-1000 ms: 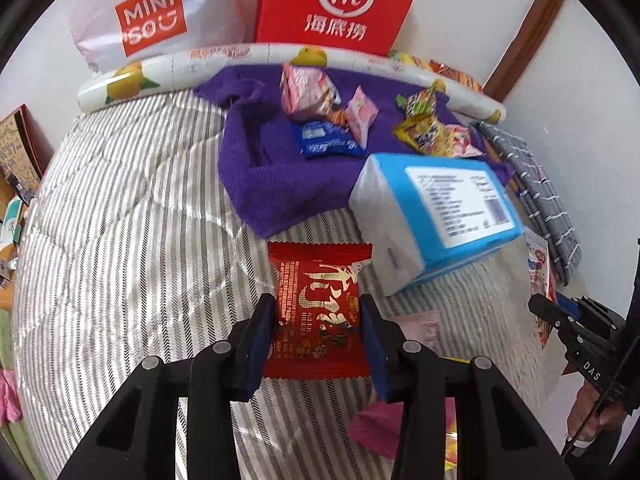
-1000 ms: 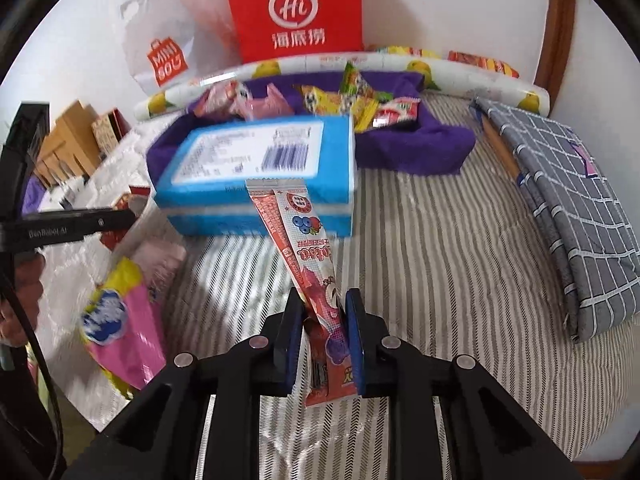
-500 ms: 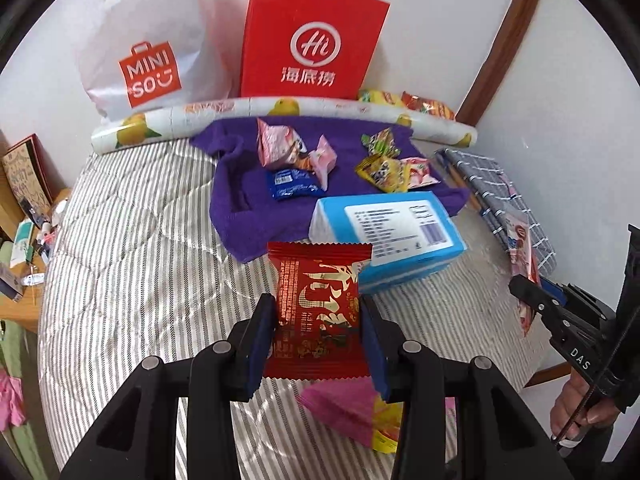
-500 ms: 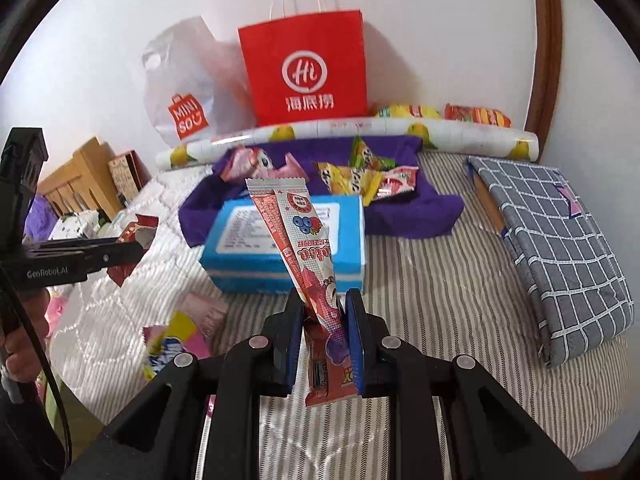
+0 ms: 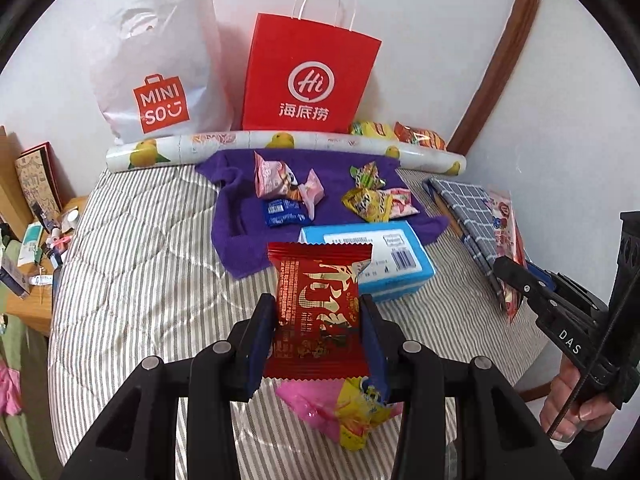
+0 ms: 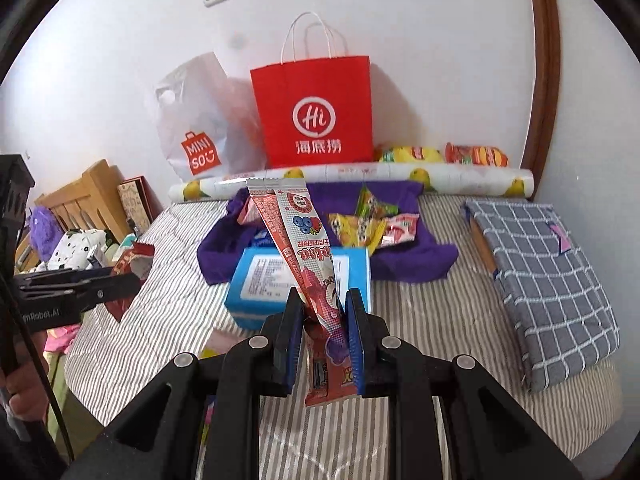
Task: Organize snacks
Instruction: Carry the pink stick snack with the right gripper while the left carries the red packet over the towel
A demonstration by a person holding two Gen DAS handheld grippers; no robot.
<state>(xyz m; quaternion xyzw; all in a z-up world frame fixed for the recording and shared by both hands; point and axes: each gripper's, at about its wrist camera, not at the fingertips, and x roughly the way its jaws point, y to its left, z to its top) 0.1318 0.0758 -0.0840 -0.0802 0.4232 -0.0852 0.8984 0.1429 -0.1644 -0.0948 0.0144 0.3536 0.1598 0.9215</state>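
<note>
My left gripper (image 5: 318, 306) is shut on a red square snack packet (image 5: 318, 308), held in the air above the striped bed. My right gripper (image 6: 322, 300) is shut on a long pink-and-white fruit candy stick pack (image 6: 304, 248) that stands up between the pads. On a purple towel (image 5: 236, 216) at the back lie several small snacks: pink packs (image 5: 276, 178), a blue one (image 5: 282, 212) and yellow-green ones (image 5: 366, 200). A blue tissue pack (image 5: 400, 264) lies in front of the towel. A pink and yellow bag (image 5: 340, 408) lies below my left gripper.
A red paper bag (image 5: 310, 76) and a white plastic bag (image 5: 158, 72) lean on the wall behind a rolled lemon-print sheet (image 5: 280, 144). A grey checked folded cloth (image 6: 548, 264) lies on the right. A cluttered wooden bedside table (image 5: 28, 240) stands left of the bed.
Both grippers have risen with their packets still held, so the bed and snacks look farther away and the bags at the wall have come fully into view.
</note>
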